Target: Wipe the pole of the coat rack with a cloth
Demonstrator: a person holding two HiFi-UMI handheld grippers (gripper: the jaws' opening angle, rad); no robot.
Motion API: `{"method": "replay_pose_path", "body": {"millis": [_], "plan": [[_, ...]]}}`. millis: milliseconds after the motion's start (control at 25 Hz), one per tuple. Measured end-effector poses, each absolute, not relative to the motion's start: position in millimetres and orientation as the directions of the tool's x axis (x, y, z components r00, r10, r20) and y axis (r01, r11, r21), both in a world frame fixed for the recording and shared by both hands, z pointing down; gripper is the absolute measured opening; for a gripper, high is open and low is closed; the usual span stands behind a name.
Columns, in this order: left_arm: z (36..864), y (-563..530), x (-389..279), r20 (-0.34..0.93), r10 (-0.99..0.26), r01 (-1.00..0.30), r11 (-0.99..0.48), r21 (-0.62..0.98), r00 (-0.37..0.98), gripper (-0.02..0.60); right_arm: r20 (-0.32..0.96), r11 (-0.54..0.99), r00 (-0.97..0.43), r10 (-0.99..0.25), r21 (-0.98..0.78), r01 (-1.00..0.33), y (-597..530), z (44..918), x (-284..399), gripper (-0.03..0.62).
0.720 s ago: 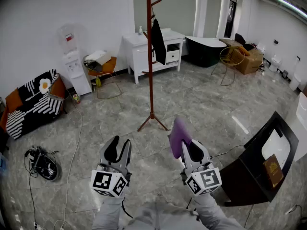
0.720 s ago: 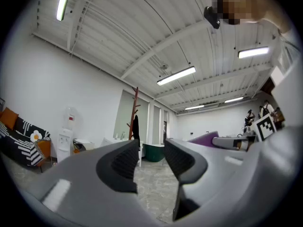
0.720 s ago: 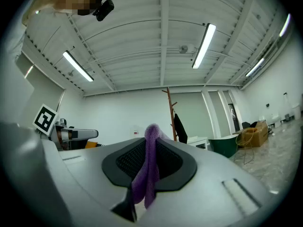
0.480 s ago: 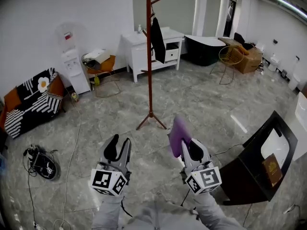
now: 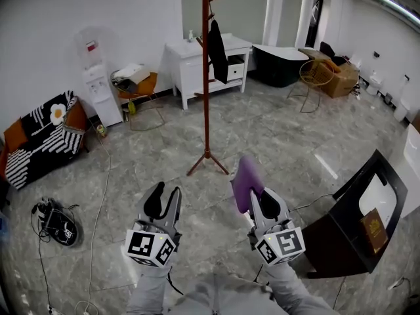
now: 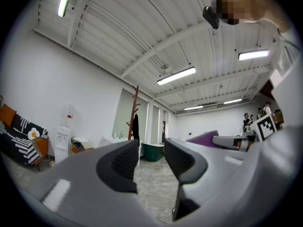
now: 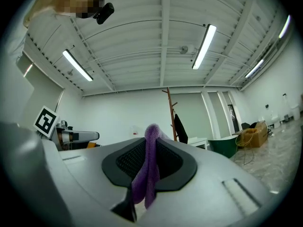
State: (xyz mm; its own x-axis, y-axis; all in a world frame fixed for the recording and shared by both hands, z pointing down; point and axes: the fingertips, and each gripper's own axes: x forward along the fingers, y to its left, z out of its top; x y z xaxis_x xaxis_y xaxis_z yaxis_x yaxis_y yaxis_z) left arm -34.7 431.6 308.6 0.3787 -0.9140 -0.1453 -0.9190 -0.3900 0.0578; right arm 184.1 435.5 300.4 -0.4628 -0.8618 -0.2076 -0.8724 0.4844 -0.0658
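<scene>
The upright pole stands well apart on the far side, about midway between the empty, parted left gripper and the right gripper, which clamps the cloth

The coat rack is standing ahead of the left gripper and right gripper, the latter gripping the cloth.

The cloth is purple, the coat rack pole red-brown, the coat on it black; at nine o'clock the sofa is black-and-white striped.
</scene>
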Motion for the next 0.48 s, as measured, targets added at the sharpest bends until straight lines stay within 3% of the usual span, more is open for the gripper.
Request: {"method": "replay_pose_path", "body": {"millis": [480], "plan": [[328, 413, -67, -0.114, -0.891, -0.891, -0.449, 0.069, 0.44, 0.178, -0.191, 0.444, -0.418, -0.888, -0.115, -0.889, 430, 316, 148, 0.055]]}}
